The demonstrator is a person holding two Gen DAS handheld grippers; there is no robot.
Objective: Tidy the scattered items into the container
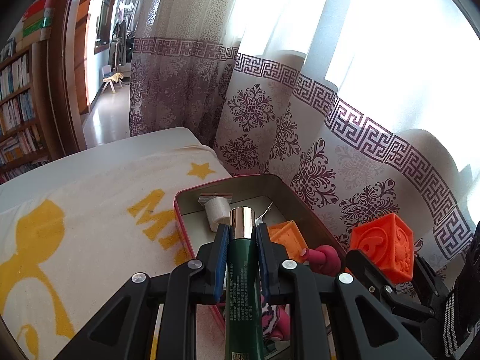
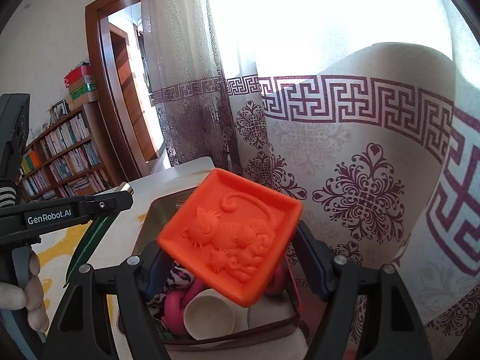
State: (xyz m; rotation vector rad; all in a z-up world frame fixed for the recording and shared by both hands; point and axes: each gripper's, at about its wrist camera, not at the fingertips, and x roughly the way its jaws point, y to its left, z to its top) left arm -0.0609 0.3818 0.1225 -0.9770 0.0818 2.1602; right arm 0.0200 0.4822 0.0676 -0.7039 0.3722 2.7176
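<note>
The left gripper (image 1: 241, 234) is clenched on a dark green tube (image 1: 243, 285) with a shiny metallic cap (image 1: 242, 222), held lengthwise between its blue-padded fingers (image 1: 220, 258) and raised over the near end of a red metal tin (image 1: 186, 240). The right gripper (image 2: 237, 258) grasps an orange embossed cube (image 2: 231, 240), tilted, its upper face showing a raised cat design; it hangs above the same tin (image 2: 295, 285). From the left wrist view, that cube (image 1: 382, 249) sits off to the right of the tin, beside the curtain. Inside the tin lie a white roll (image 1: 216, 210), a second orange block (image 1: 286, 238), a pink rounded toy (image 1: 325, 259) and a pink patterned fabric piece (image 1: 270, 309); the right wrist view also shows a cream cup (image 2: 210, 315) at the near end. The tin rests on a cream towel (image 1: 90, 225) with yellow stars and lettering, spread over a white table (image 1: 168, 138). A patterned purple and cream curtain (image 1: 315, 150) hangs just behind, bright with daylight. A bookshelf (image 1: 18, 114) and wooden doorway (image 2: 102, 90) stand to the left.
</note>
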